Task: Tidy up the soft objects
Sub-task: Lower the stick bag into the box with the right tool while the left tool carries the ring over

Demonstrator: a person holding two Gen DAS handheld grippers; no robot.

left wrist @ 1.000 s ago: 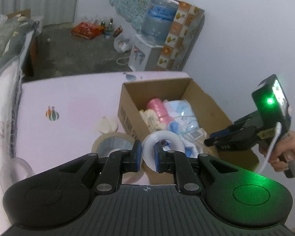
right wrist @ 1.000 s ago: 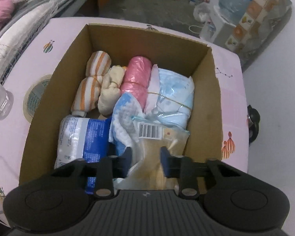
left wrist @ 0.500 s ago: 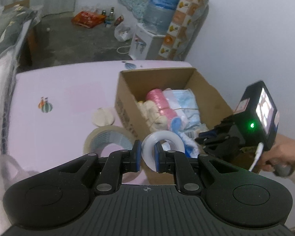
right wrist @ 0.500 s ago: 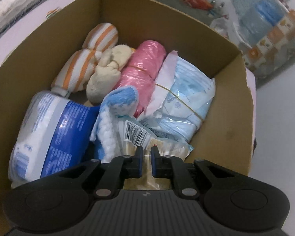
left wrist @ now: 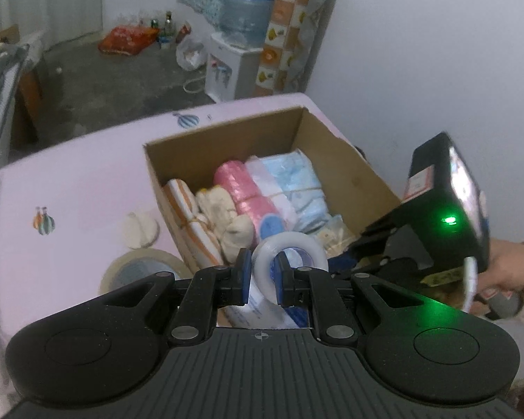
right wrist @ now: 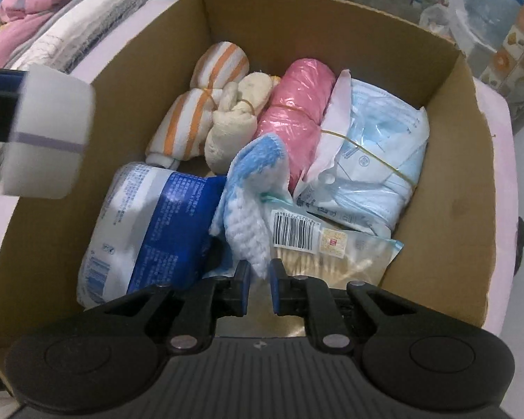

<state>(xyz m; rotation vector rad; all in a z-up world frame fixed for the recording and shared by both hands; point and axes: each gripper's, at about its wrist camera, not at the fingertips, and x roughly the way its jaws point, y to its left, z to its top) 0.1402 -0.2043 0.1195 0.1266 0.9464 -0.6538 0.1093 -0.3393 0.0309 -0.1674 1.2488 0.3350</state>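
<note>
1. Currently the left gripper (left wrist: 261,276) clamps a white tape roll (left wrist: 290,256) by one side of its ring, one pad inside the hole and one outside, and holds it over the near edge of the cardboard box (left wrist: 353,171).
2. From the right wrist view the same white tape roll (right wrist: 45,132) hangs at the upper left, above the box's (right wrist: 447,188) left wall.
3. The right gripper (right wrist: 259,288) points down into the box; its jaws have just been opening and stand narrowly apart, and the tip of a blue-and-white knitted cloth (right wrist: 248,202) lies between them, with no firm pinch visible.
4. Inside the box sit an orange-striped cloth roll (right wrist: 199,111), a cream cloth bundle (right wrist: 234,122), a pink plastic roll (right wrist: 297,104), a banded pack of face masks (right wrist: 377,150), a blue-and-white tissue pack (right wrist: 150,230) and a cotton-swab bag (right wrist: 332,248).
5. Beside the box on the pink tablecloth (left wrist: 80,188) lie a wide brown tape roll (left wrist: 139,269) and a cream pad (left wrist: 139,230).
</note>
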